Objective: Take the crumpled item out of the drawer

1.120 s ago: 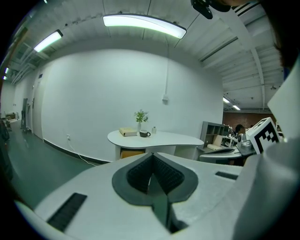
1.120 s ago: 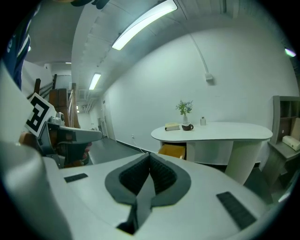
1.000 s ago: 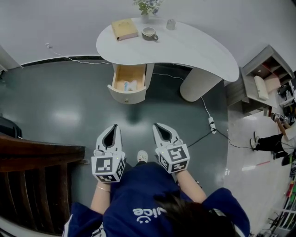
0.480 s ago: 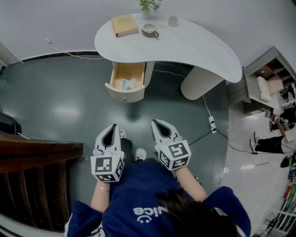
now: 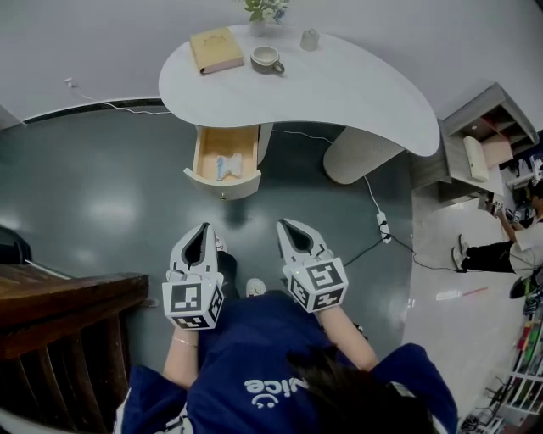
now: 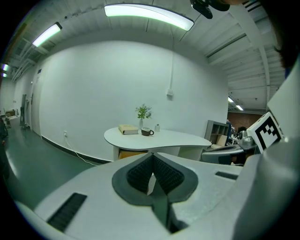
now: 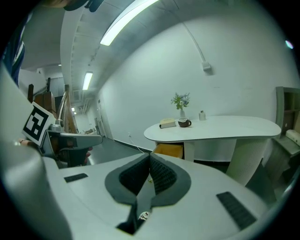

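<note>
A wooden drawer (image 5: 224, 161) stands pulled open under the white curved desk (image 5: 339, 85). Inside it lies a pale crumpled item (image 5: 226, 165) with a bit of blue. Both grippers hang in front of my body, well short of the drawer, over the dark floor. My left gripper (image 5: 202, 229) is shut with nothing in it, and its jaws meet in the left gripper view (image 6: 152, 161). My right gripper (image 5: 285, 225) is also shut and empty, its pads (image 7: 159, 176) pressed together. From the gripper views the drawer (image 7: 169, 150) shows only as an orange-brown front below the desk top.
On the desk lie a tan book (image 5: 215, 49), a cup on a saucer (image 5: 265, 58), a small jar (image 5: 310, 39) and a plant (image 5: 261, 8). A cable with a power strip (image 5: 383, 227) runs across the floor at right. Dark wooden furniture (image 5: 59, 314) stands at left, a shelf unit (image 5: 479, 144) at right.
The view has shifted: the desk and drawer now sit a little more to the left and nearer. Both grippers stay shut and keep their place in front of my body.
</note>
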Motion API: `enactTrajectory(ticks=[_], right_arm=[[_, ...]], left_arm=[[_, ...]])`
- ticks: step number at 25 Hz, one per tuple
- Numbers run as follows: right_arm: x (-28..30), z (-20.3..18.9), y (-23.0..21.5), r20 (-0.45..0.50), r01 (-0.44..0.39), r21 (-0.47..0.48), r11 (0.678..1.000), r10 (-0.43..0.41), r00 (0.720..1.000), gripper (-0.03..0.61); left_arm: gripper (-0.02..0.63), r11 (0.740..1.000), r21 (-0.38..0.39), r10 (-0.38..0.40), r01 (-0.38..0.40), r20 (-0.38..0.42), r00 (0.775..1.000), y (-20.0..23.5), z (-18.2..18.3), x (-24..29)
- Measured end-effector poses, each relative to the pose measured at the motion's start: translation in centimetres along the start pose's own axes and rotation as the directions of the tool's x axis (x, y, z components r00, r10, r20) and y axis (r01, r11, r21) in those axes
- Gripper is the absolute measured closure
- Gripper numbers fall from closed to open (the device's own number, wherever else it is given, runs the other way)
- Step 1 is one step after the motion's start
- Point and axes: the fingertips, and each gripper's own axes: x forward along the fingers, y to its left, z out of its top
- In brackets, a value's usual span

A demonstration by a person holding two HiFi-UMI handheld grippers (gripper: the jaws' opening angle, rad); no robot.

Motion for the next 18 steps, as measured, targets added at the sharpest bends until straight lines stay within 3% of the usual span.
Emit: enactTrajectory(ticks=[11,18], right_arm=[[7.9,2.9,-0.3,-0.042,0.022,0.01,1.0,-0.021,0.999,0.571],[12.3,4.3,-0.3,-0.061,0.087,0.028,0.996,-0.085,0.995,0.571]], left_arm=[[0.609,0.998,-0.009,-0.058,0.058,-0.009,0.998,6.2,3.0,7.3],[0.609,0.993,0.01,-0.119,0.119,-0.038,0.992,9.8,4.3,11.2]])
